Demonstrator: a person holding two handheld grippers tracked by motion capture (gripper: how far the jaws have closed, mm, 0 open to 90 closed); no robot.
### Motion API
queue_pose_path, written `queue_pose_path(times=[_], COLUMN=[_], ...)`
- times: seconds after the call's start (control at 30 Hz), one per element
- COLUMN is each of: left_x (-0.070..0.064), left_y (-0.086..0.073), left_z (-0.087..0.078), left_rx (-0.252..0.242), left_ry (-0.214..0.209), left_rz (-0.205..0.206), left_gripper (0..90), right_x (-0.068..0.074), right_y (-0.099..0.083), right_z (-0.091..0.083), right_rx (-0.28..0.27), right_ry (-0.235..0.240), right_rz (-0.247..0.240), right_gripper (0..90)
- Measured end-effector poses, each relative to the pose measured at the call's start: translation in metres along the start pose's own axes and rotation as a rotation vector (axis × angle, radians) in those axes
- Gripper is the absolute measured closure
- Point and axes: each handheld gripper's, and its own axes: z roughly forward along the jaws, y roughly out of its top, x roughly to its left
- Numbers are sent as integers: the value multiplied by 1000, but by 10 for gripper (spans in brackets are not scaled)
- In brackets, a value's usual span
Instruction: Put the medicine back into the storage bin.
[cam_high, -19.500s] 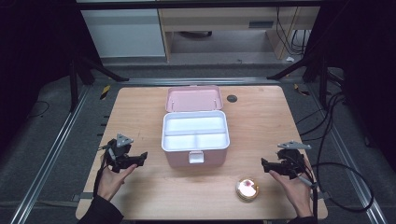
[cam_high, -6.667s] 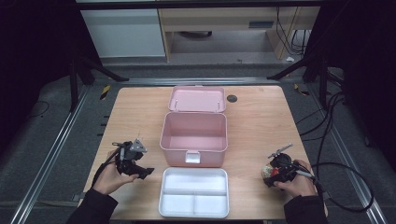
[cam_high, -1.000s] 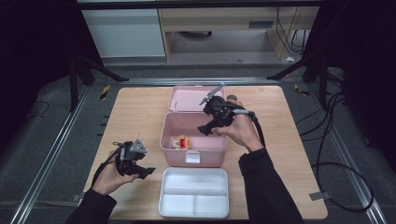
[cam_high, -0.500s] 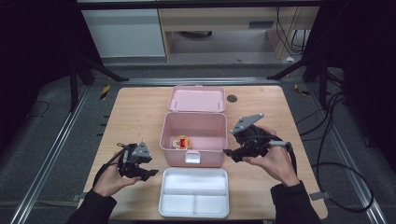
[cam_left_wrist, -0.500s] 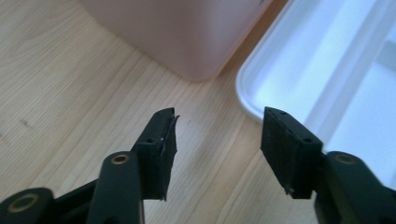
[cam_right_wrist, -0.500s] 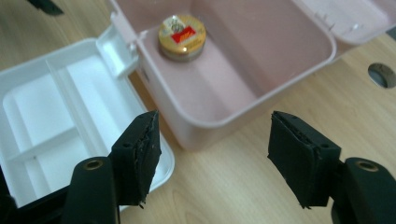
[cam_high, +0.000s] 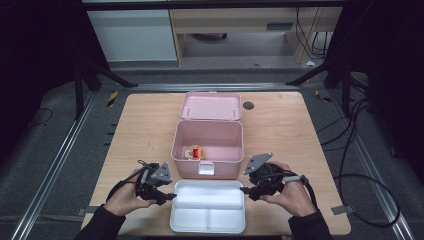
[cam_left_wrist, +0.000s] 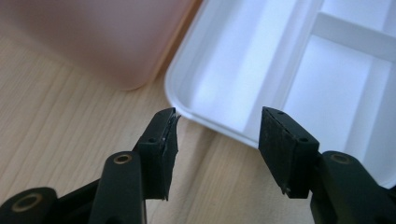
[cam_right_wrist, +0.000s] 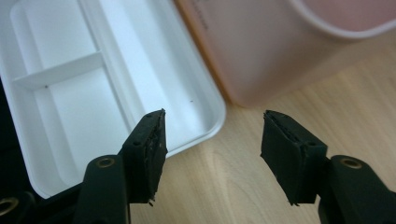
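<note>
The white tray (cam_high: 208, 212) lies on the table (cam_high: 280, 125) at the near edge, just in front of the open pink box (cam_high: 207, 148), with the left gripper (cam_high: 159, 189) at its left end and the right gripper (cam_high: 248, 190) at its right end, both with jaws apart and holding nothing. It looks like thin, stiff plastic, light but smooth and likely slippery. I'd say the raised rim at each short end is the place to pinch, both sides together so it stays level.
</note>
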Motion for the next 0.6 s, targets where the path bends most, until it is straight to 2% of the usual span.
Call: queue_pose_path(times=[0.17,0.33,0.6], left_x=[-10,-17,-22], left_y=[7,12,16], left_z=[5,11,25], left_rx=[22,53,115], left_ry=[-30,-48,-73], left_rz=[43,72,117], left_gripper=[499,580,649], right_x=[14,23,34], right_y=[3,5,5], right_z=[18,31,55], right_rx=[50,85,205], right_ry=[45,93,146], right_rz=[-57,-84,-165], right_gripper=[428,516,655])
